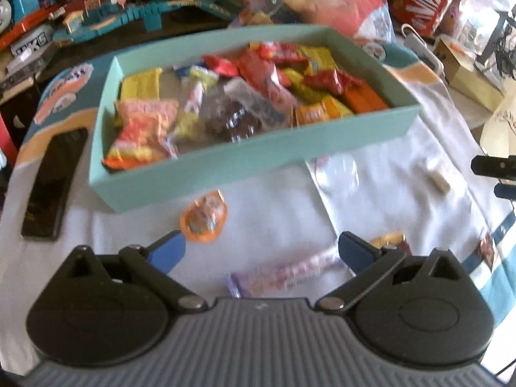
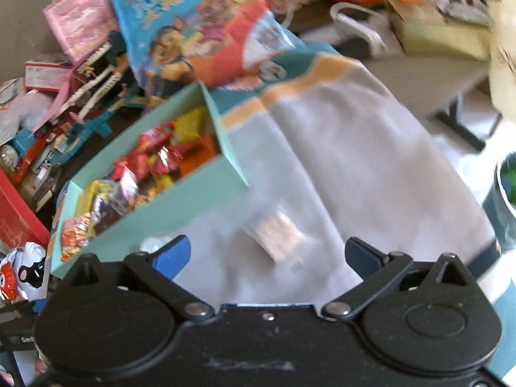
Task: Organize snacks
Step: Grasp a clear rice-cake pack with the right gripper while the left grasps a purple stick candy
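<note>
A mint-green box (image 1: 206, 174) full of several wrapped snacks sits on a white cloth. My left gripper (image 1: 262, 249) is open just in front of it, nothing between its fingers. An orange-rimmed round snack (image 1: 203, 217) lies by the left fingertip, a long pale wrapped candy (image 1: 283, 274) lies under the gripper, and a gold-wrapped sweet (image 1: 391, 240) shows past the right finger. In the right wrist view the box (image 2: 154, 222) is at the left. My right gripper (image 2: 267, 253) is open over a small clear-wrapped beige snack (image 2: 274, 233), also seen as the beige snack (image 1: 435, 175) from the left.
A black phone-like slab (image 1: 51, 190) lies left of the box. Toy tracks (image 1: 106, 16), a colourful gift bag (image 2: 200, 32), a red carton (image 1: 425, 0) and other clutter crowd the back. The cloth drops off at its right edge (image 2: 451, 193), where a teal pot (image 2: 503, 200) stands.
</note>
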